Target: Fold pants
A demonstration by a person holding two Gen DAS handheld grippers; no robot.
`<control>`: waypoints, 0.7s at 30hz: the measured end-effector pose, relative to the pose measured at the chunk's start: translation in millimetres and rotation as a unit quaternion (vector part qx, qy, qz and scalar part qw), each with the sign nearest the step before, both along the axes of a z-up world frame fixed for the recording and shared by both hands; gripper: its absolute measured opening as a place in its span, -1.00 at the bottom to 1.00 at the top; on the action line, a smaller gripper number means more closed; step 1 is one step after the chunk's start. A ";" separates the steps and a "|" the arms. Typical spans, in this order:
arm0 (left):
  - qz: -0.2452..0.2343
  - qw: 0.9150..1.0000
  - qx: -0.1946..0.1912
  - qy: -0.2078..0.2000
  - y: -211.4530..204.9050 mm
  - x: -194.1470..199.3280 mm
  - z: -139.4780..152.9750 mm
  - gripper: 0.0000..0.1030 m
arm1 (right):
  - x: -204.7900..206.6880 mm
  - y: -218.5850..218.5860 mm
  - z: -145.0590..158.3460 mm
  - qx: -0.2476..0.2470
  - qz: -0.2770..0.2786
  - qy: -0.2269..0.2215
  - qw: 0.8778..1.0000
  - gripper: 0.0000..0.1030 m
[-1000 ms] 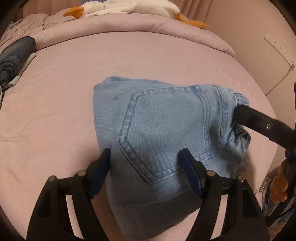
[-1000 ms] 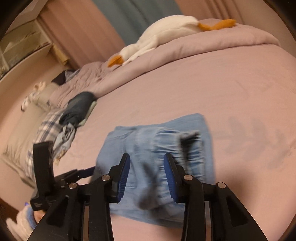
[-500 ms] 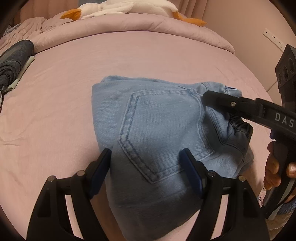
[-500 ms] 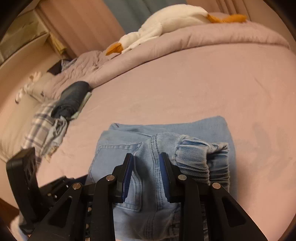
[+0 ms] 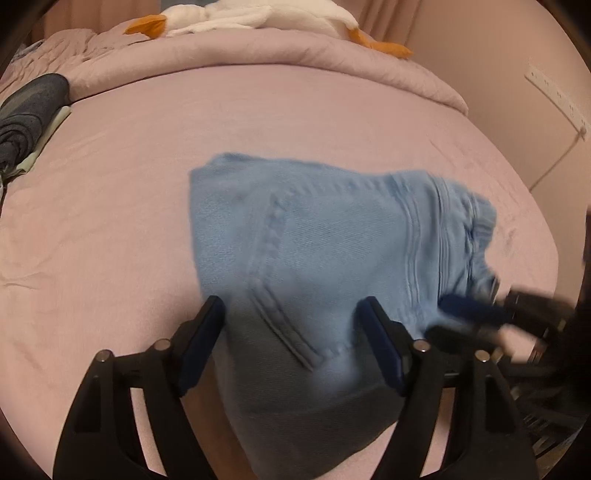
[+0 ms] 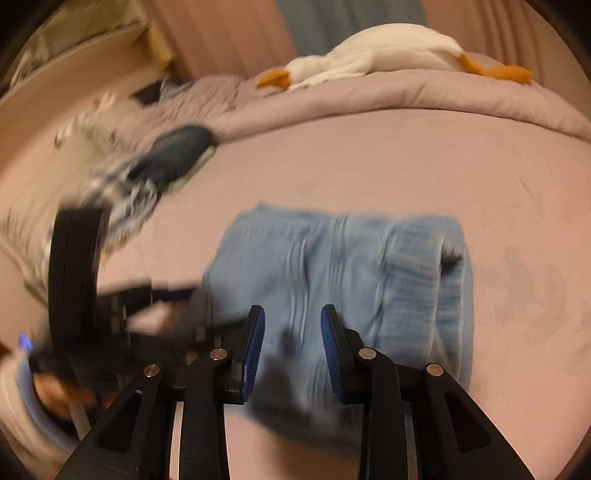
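Note:
Light blue denim pants [image 5: 325, 258] lie folded into a compact bundle on the pink bed, back pocket up, elastic waistband to the right. They also show in the right wrist view [image 6: 351, 266]. My left gripper [image 5: 291, 343] is open and empty, its jaws wide apart just above the bundle's near edge. My right gripper [image 6: 291, 339] is open with a narrower gap and holds nothing, hovering over the near edge of the pants. It also appears in the left wrist view [image 5: 476, 310], blurred, at the waistband's near right corner.
A white plush goose [image 5: 258, 18] lies on the rolled pink duvet [image 5: 258, 51] at the far side. Dark folded clothes [image 5: 26, 110] and plaid fabric [image 6: 122, 192] sit at the left. A wall with a power strip [image 5: 554, 96] bounds the right.
My right gripper has pulled back off the waistband toward the near edge and opened a little wider. The pants stay folded. The left gripper has barely moved.

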State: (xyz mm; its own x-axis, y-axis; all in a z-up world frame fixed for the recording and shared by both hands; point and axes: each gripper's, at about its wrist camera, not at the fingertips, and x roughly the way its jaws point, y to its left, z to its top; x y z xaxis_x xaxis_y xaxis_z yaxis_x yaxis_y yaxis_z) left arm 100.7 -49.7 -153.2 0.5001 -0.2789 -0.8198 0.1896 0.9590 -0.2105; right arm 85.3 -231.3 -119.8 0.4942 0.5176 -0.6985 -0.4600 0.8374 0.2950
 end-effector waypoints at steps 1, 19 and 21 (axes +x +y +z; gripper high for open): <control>0.008 1.000 -0.010 -0.002 4.8 2.7 3.5 0.42 | -4.0 2.6 -5.0 -0.018 0.004 0.001 1.000 -0.40; 0.011 1.000 0.026 0.003 -6.5 33.3 2.9 0.16 | -9.4 -1.6 -18.1 -0.023 -0.001 0.008 1.000 -0.40; 0.004 0.999 0.032 -0.005 -4.6 20.8 7.6 0.16 | -8.2 -2.5 -17.1 -0.018 -0.002 0.011 1.000 -0.39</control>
State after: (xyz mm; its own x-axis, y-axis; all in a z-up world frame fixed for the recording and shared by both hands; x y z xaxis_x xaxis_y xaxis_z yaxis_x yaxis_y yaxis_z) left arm 121.6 -54.3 -145.6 0.5107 -0.2224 -0.8305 0.1839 0.9719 -0.1472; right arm 77.1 -233.8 -136.9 0.4800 0.4898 -0.7278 -0.4510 0.8494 0.2742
